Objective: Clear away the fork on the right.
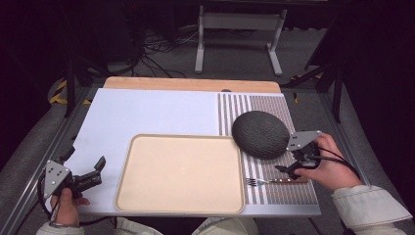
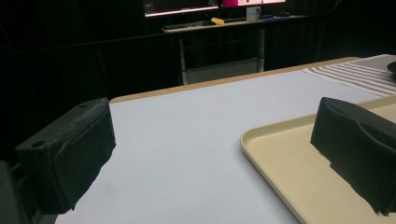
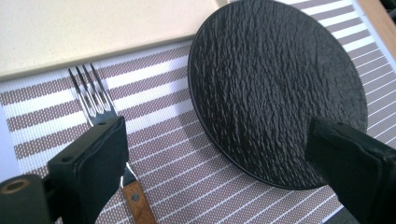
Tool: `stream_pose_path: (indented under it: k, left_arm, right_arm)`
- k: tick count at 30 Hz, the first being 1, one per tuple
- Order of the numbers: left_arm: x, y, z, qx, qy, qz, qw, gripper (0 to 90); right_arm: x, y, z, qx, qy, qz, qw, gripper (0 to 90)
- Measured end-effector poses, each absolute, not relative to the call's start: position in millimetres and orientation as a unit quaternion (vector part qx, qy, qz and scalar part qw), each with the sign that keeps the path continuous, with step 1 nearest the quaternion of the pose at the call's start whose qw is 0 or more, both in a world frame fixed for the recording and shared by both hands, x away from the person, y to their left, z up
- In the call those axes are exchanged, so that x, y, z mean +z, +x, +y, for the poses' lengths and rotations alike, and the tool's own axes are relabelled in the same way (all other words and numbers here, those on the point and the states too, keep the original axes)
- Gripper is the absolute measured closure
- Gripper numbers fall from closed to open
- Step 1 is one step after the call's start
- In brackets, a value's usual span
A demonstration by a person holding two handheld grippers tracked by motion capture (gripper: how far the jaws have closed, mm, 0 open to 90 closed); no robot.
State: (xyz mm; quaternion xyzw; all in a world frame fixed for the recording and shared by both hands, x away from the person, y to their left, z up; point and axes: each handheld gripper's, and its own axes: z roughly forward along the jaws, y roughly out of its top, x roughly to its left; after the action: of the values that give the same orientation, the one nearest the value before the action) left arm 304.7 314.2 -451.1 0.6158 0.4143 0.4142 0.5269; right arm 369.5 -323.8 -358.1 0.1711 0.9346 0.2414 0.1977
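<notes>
A fork (image 1: 266,182) with a wooden handle lies on the striped placemat (image 1: 284,193), tines toward the beige tray (image 1: 180,174). Just behind it sits a black textured plate (image 1: 260,134). My right gripper (image 1: 288,171) hovers open above the fork's handle end. In the right gripper view the right gripper (image 3: 217,140) has one jaw over the fork (image 3: 95,100) at its neck and the other over the plate (image 3: 275,84) at its near rim. My left gripper (image 1: 97,172) is open and holds nothing, just left of the tray. In its own view the left gripper (image 2: 215,126) straddles the tray's corner (image 2: 280,158).
A white mat (image 1: 147,115) covers the table's left and middle, with a wooden edge (image 1: 191,84) behind it. Metal rails run along both table sides. Beyond the table stand a white frame and cables on the floor.
</notes>
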Motion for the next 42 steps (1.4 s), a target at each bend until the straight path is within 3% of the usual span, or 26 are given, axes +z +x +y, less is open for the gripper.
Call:
stream_pose_path:
  k: [33, 42]
  left_arm:
    - [-452, 305, 314, 0.411, 0.617, 0.414, 0.529, 0.4]
    - [-452, 305, 314, 0.41, 0.617, 0.416, 0.528, 0.4]
  right_arm:
    - [-384, 376, -310, 0.16, 0.143, 0.969, 0.124, 7.7]
    - [-399, 375, -306, 0.146, 0.12, 0.978, 0.082, 16.3]
